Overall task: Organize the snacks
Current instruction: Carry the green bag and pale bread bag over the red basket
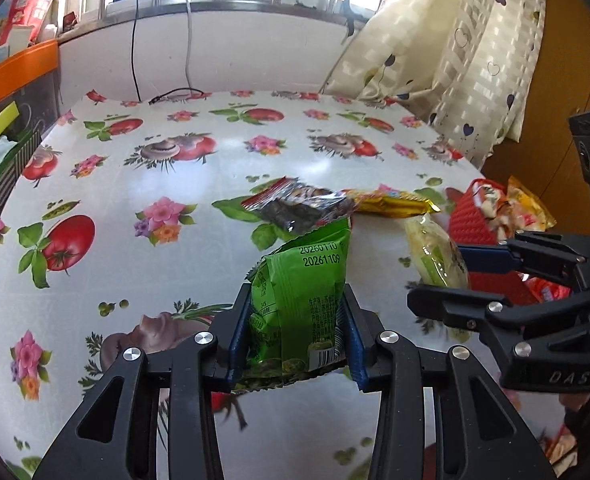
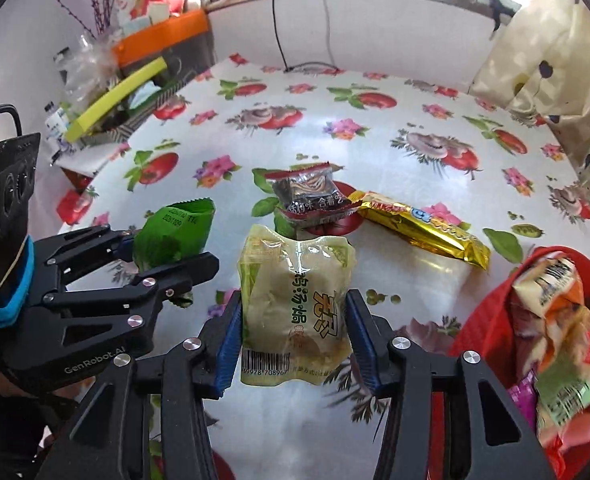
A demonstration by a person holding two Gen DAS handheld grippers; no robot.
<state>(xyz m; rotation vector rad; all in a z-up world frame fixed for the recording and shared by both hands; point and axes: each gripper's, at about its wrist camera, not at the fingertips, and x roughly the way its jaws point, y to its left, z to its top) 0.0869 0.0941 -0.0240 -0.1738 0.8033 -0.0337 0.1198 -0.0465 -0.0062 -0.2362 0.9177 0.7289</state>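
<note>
The left gripper [image 1: 295, 340] is clamped on a green snack packet [image 1: 303, 300], its blue pads pressed against both sides; the packet stands upright above the table, printed "20261109" near its top edge with a barcode at the bottom. The right gripper [image 2: 295, 340] is closed the same way on a pale yellow-green packet [image 2: 295, 304] that carries large yellow Chinese characters and a barcode ending "708967". Seen from the right wrist, the left gripper's housing reads "GenRobot.AI"; from the left wrist, the right one shows "DAS". Just beyond both packets, on the floral tablecloth [image 1: 135, 184], lie a clear wrapper with red ends [image 2: 309, 196] holding something dark, with white Chinese writing, and touching it a gold-foil bar [image 2: 423, 228] lying at a slant. To the right sits a red basket [image 2: 483, 332] already heaped with mixed packets. Farther off, at the table's left edge, stand an orange box [image 2: 163, 36] and a yellow-green strip [image 2: 115, 96]; cables [image 1: 135, 48] hang down the white wall below the window, and a heart-print curtain [image 1: 475, 52] drapes at the right.
</note>
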